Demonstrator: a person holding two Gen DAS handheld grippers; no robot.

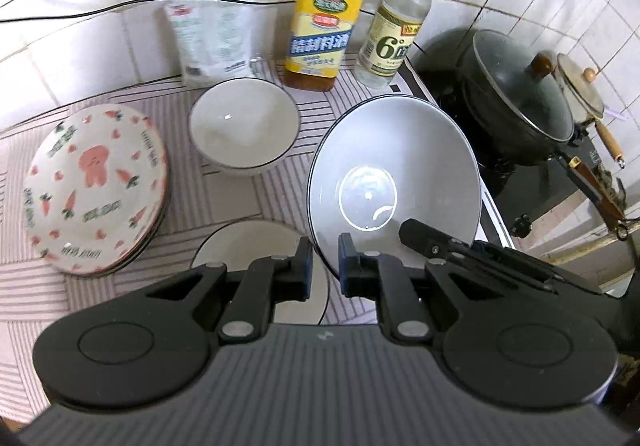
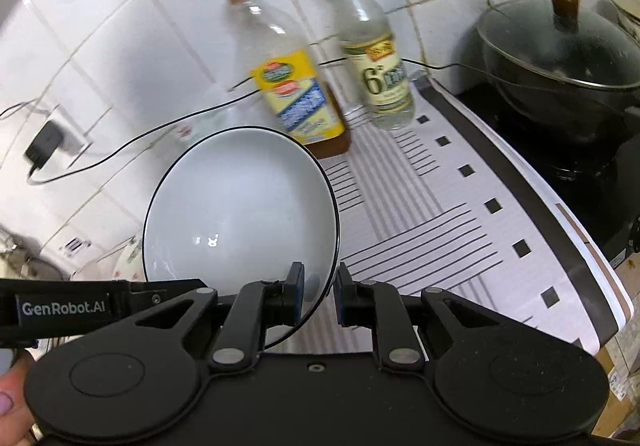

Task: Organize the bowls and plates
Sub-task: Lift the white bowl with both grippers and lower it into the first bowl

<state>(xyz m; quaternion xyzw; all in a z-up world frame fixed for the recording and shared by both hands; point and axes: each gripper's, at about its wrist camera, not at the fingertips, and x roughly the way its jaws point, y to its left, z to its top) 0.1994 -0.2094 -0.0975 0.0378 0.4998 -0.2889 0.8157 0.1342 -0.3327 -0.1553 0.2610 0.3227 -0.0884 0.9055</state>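
Observation:
A white deep plate (image 1: 392,174) with a thin dark rim hangs tilted above the striped mat, held at its near rim from both sides. My left gripper (image 1: 325,266) is shut on that rim. In the right wrist view the same plate (image 2: 240,206) sits in my right gripper (image 2: 320,290), also shut on the rim, with the left gripper's black body (image 2: 100,302) coming in from the left. On the mat stand a white bowl (image 1: 244,126), a stack of carrot-patterned plates (image 1: 96,186) and a white plate (image 1: 248,246) just below my left fingers.
Two bottles (image 1: 320,34) (image 1: 396,26) and a white pouch (image 1: 208,38) stand against the tiled wall. A lidded black wok (image 1: 520,102) and a smaller lidded pot (image 1: 580,86) sit on the stove to the right. A black cable (image 2: 120,150) runs along the wall.

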